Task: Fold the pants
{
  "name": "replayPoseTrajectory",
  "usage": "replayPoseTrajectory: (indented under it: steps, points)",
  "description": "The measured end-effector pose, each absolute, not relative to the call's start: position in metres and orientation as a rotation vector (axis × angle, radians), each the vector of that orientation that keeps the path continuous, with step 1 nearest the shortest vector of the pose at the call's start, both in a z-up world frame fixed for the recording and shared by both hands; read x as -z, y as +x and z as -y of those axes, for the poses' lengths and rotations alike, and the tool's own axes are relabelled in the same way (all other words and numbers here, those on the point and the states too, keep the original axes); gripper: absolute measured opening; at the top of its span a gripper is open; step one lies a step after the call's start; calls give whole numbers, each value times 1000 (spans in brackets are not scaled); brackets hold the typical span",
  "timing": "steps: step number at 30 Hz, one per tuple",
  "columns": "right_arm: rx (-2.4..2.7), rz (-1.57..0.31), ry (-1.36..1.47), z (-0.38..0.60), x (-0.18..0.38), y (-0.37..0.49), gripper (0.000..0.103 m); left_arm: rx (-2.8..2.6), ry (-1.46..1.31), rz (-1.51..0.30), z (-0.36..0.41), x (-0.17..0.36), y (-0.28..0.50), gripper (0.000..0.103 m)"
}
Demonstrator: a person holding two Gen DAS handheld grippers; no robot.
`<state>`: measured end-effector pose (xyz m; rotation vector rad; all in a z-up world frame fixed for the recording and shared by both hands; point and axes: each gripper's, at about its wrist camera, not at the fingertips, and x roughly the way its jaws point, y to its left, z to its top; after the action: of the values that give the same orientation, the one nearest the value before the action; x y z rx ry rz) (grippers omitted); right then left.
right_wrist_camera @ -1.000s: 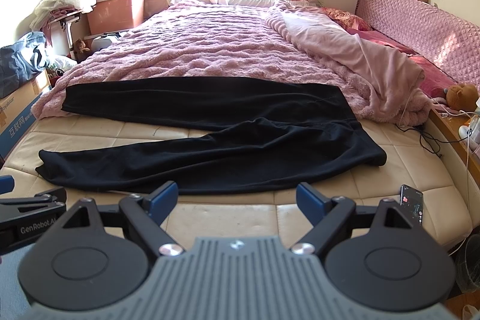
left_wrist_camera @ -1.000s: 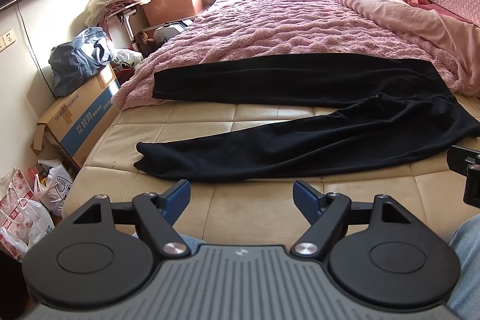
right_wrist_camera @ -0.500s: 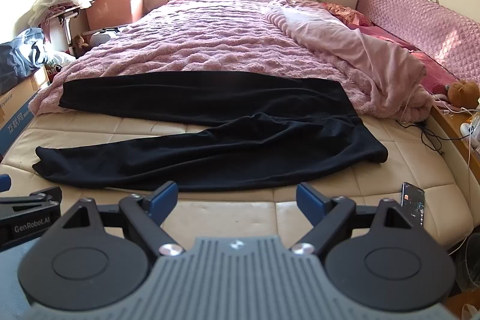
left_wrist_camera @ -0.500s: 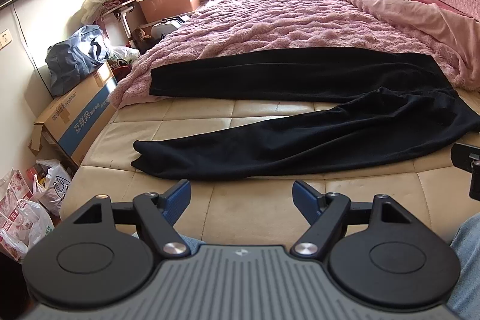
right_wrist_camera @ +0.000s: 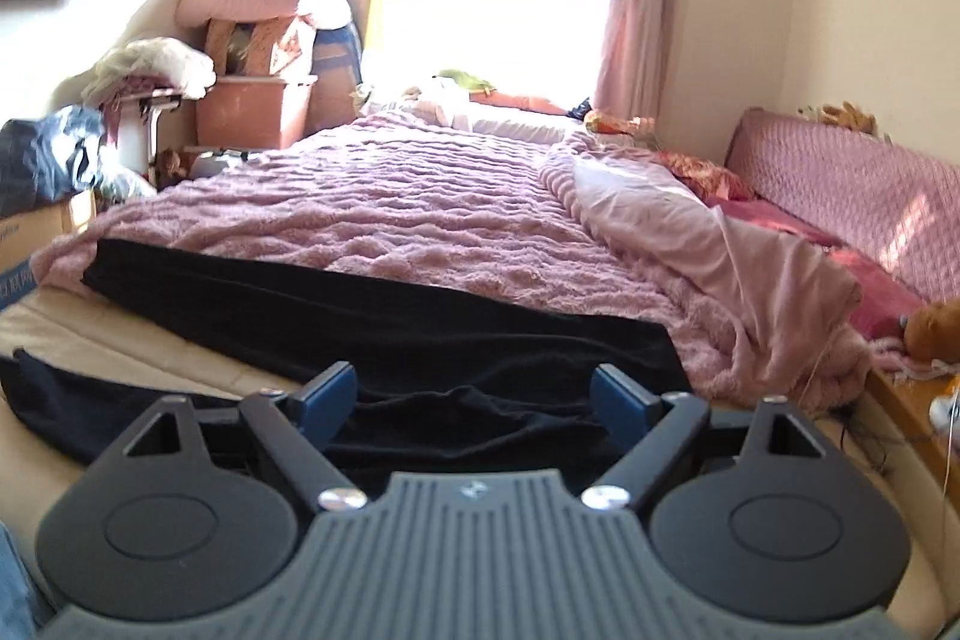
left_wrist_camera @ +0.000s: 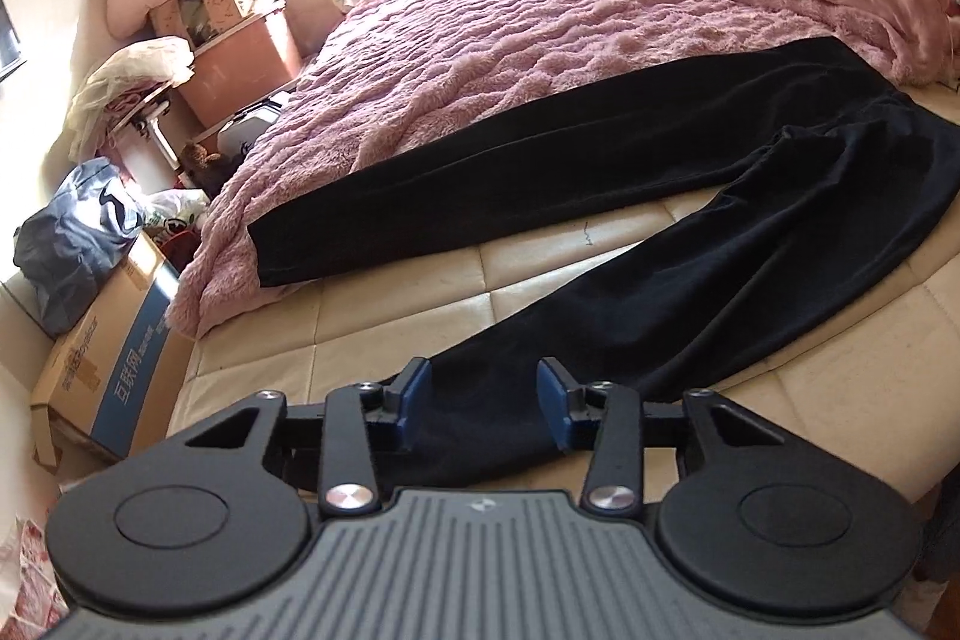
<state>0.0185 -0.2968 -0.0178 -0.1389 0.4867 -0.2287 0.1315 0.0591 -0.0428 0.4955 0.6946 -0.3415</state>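
Because the black pants (left_wrist_camera: 630, 196) lie spread flat with their legs splayed apart, one leg up on the pink fuzzy blanket (left_wrist_camera: 510, 58) and the other stretched across the bare cream mattress (left_wrist_camera: 384, 304), they sit ready for a first fold, leg over leg. That nearer leg runs toward the bed's front edge, which I take to be why both tools come in low there.

At the cuff end, the left gripper (left_wrist_camera: 483, 400) hovers with its blue fingers (left_wrist_camera: 411, 394) spread wide, dark cloth showing between them but nothing pinched yet. At the waist end, the right gripper (right_wrist_camera: 474, 397) does the same, fingers (right_wrist_camera: 327, 394) wide apart over the rumpled waistband. Taking both ends of one leg would let it be carried over in one flat sweep, I judge.

Beside the bed stands a cardboard box (left_wrist_camera: 114, 364), clear of the work.
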Motion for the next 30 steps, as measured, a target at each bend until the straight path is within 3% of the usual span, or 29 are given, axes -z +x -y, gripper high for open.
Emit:
replayPoseTrajectory:
  steps: [2, 4, 6, 11, 15, 22, 23, 24, 25, 26, 30]
  points:
    - [162, -541, -191, 315, 28, 34, 81, 360, 492, -717, -76, 49, 154, 46]
    - [111, -603, -190, 339, 41, 52, 74, 377, 475, -743, -98, 57, 181, 46]
    - [99, -672, -172, 362, 58, 70, 55, 398, 452, -763, -121, 67, 204, 46]
    - [148, -822, -121, 407, 109, 118, 22, 315, 374, -871, -185, 102, 259, 46]
    - [163, -888, -112, 417, 138, 147, 16, 255, 277, -939, -223, 128, 288, 47]
    - [180, -1002, -128, 413, 185, 181, 16, 255, 89, -988, -252, 153, 320, 52]
    - [181, -1013, -132, 412, 190, 184, 16, 268, 57, -1002, -254, 156, 323, 50]
    - [182, -1023, -134, 411, 193, 185, 16, 278, 22, -1019, -256, 158, 327, 34]
    - [183, -1030, -135, 410, 196, 186, 17, 280, -9, -1034, -257, 160, 329, 10]
    - [186, -1036, -136, 409, 199, 187, 17, 280, -33, -1038, -259, 161, 330, 0]
    - [201, -1062, -139, 409, 209, 188, 17, 235, -10, -954, -253, 147, 326, 0]
